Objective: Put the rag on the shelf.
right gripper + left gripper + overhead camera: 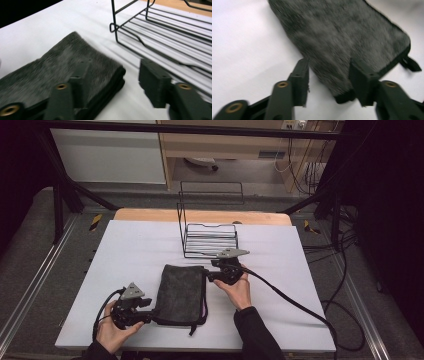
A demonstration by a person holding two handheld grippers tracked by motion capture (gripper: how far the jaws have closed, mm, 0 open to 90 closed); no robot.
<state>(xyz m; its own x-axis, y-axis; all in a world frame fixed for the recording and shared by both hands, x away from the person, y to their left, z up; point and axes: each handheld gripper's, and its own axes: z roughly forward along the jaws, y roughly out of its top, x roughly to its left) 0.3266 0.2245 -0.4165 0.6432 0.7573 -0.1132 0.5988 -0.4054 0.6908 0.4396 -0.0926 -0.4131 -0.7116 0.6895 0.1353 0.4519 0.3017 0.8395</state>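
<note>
Pouch (180,294) flat between wire rack (210,240), table edge

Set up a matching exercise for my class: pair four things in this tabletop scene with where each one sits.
Things:
1. fuzzy grey pouch
2. wire rack
3. left gripper
4. right gripper

Places:
A. at the pouch's far right corner, jaws apart
B. beyond the pouch, toward the table's far edge
C. flat on the white table, between the two hands
D. at the pouch's near left corner, jaws apart

Pairs: 1-C, 2-B, 3-D, 4-A
</note>
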